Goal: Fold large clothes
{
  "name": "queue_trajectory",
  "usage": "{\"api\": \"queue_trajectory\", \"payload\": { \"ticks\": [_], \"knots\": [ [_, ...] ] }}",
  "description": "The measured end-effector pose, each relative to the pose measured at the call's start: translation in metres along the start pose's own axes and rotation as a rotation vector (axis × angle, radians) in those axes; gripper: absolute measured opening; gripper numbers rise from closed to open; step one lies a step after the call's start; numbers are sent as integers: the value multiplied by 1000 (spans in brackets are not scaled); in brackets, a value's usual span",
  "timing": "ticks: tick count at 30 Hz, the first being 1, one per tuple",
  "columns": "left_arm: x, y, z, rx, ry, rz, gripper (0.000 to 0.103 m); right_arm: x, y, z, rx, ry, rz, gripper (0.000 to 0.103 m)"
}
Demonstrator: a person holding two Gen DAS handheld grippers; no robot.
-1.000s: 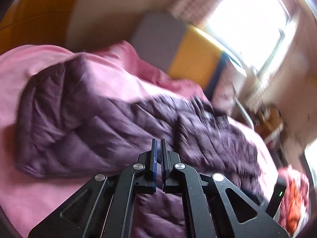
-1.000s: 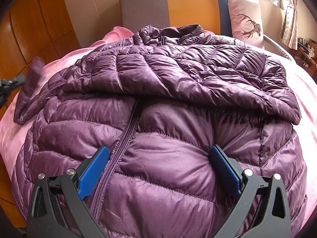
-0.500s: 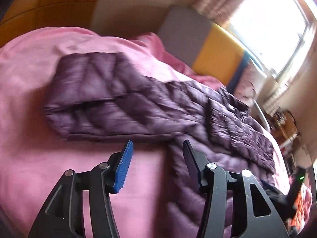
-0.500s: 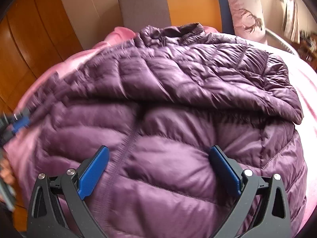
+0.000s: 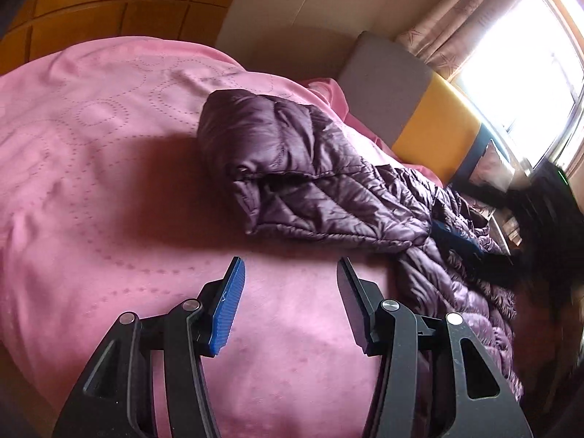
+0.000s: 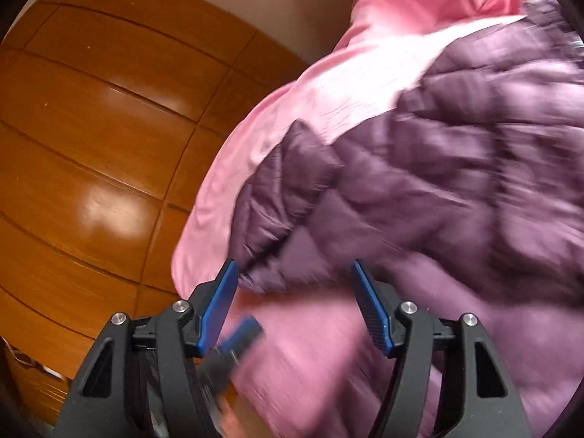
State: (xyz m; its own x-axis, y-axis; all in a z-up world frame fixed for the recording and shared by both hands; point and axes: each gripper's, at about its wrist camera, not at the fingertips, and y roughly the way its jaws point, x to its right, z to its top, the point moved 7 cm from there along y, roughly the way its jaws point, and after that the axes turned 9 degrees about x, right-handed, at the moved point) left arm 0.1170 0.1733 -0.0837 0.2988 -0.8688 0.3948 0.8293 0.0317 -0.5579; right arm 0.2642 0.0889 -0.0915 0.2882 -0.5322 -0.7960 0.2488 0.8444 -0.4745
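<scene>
Purple jacket (image 5: 328,189) sprawls mid-frame; our left gripper (image 5: 288,306) and right gripper (image 6: 294,303), both open and empty, should pinch its sleeve (image 5: 262,146) deep.

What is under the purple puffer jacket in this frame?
The purple puffer jacket lies on a pink bedspread, which shows around its sleeve and edge. Whatever the bedspread carries directly beneath the jacket is covered.

No words to read

No letters, numbers, labels or brand names can be read in either view. The pink bedspread (image 5: 109,153) has only dotted ring patterns, and the purple jacket (image 5: 310,175) shows no tag.
</scene>
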Motion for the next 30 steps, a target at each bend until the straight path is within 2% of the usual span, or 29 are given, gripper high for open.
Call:
{"api": "queue_trajectory", "payload": {
  "ticks": [2,3,5,10,11,12,14,15,19,22,30],
  "knots": [
    [-5,0,-3,-5,-4,-3,53,-2,31,7,-24,45,-1,64],
    [-7,1,-4,-7,-9,-6,58,0,47,11,-30,77,-11,64],
    [-12,2,-6,-12,-27,-2,59,6,70,16,-34,134,-35,64],
    [-19,7,-8,-19,-61,-12,59,15,104,25,23,219,-84,62],
    [-19,8,-8,-19,-60,-13,59,16,108,27,33,226,-91,53],
    [-18,8,-8,-20,-62,-16,59,17,112,29,36,223,-105,37],
    [-17,9,-7,-22,-74,-23,63,12,118,32,27,180,-126,14],
    [-15,10,-5,-22,-82,-27,66,7,118,36,33,157,-120,12],
    [0,13,4,-10,-74,-40,70,-22,83,55,108,35,-79,9],
    [18,20,9,-2,-62,-42,78,-39,49,65,167,-49,-68,9],
    [66,52,10,-36,-12,-20,78,-49,-56,84,340,-140,-71,9]
  ]
}}
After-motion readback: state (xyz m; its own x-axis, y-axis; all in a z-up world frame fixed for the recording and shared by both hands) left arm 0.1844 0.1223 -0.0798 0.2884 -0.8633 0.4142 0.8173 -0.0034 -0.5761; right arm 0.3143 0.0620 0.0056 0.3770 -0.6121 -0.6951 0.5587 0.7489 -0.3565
